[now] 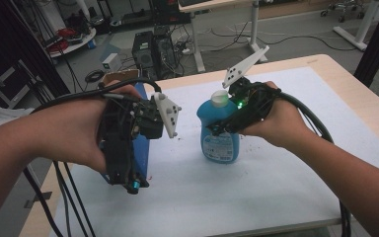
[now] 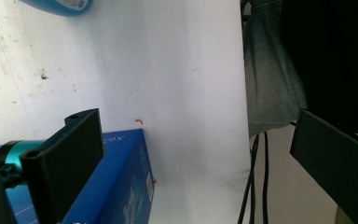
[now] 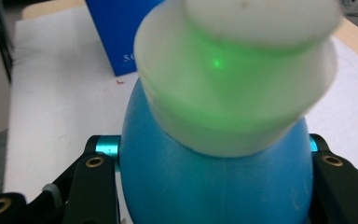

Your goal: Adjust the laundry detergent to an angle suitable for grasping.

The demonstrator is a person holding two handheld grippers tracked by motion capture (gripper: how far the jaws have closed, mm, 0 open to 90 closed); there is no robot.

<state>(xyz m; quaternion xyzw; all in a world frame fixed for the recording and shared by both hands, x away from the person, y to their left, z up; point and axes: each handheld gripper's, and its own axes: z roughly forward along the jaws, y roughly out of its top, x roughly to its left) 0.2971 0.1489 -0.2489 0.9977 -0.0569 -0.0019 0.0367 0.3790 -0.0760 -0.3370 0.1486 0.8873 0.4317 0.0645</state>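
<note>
A blue bottle with a white cap stands upright in the middle of the white sheet. My right gripper comes in from the right and is shut on its shoulder; in the right gripper view the jaws press on both sides of the blue bottle just below the cap. A blue box stands on edge at the sheet's left side. My left gripper hangs over it, open: one jaw lies in front of the blue box, the other beyond the table's edge.
The wooden table edges the white sheet on the right and far sides. Black cables trail off the left edge. Beyond the far edge stand computer towers and desk legs on the floor.
</note>
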